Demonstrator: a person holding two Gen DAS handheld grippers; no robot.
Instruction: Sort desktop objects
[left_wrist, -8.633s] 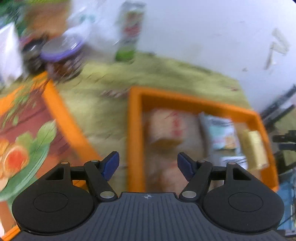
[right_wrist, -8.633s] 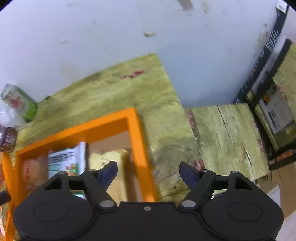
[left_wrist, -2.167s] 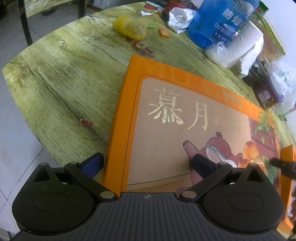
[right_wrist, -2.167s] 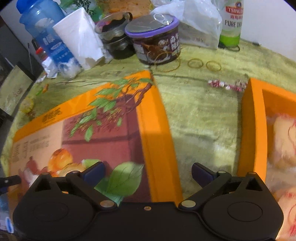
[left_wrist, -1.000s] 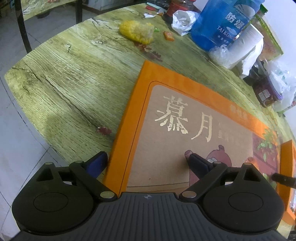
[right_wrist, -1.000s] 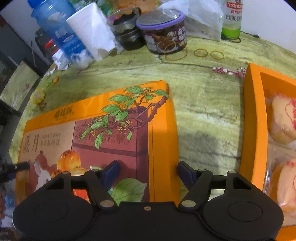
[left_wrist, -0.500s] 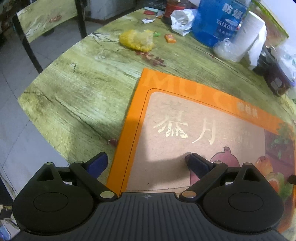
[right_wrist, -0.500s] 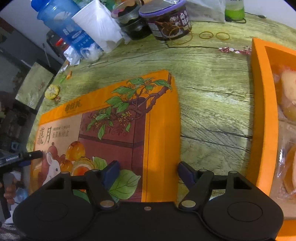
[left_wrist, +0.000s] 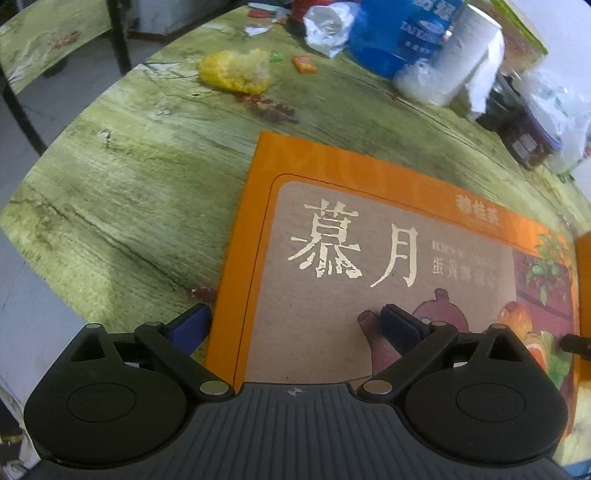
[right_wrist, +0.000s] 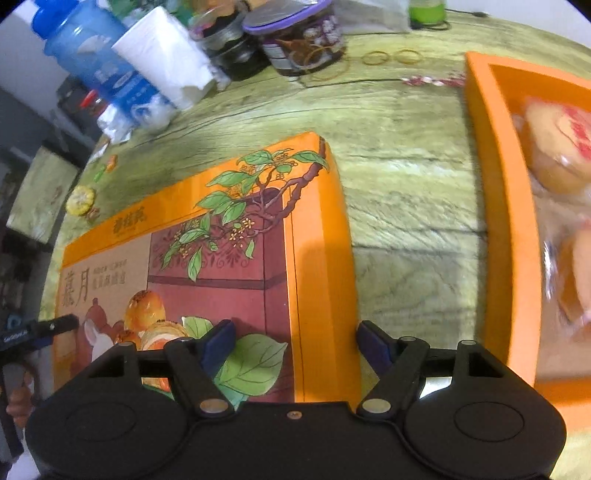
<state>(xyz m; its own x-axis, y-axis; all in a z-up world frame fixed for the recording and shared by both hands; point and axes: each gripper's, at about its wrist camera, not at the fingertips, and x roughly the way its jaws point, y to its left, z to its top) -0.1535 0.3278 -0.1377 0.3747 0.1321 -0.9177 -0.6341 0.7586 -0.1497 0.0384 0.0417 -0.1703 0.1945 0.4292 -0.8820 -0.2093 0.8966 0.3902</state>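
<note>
since half a second ago both views sit higher over the orange box lid (left_wrist: 373, 258), flat on the table (left_wrist: 122, 177) beside the open mooncake tray (right_wrist: 513, 206). my left gripper (left_wrist: 295, 325) and right gripper (right_wrist: 295, 334) straddle opposite edges, jaws apart; uneven closing could tilt it.

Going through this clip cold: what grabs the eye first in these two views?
The big orange box lid with gold characters lies flat on the green wood-grain table, with the left gripper and right gripper open, each straddling one end. To its right sits the open orange box of wrapped pastries; bottles and jars crowd the far edge.
</note>
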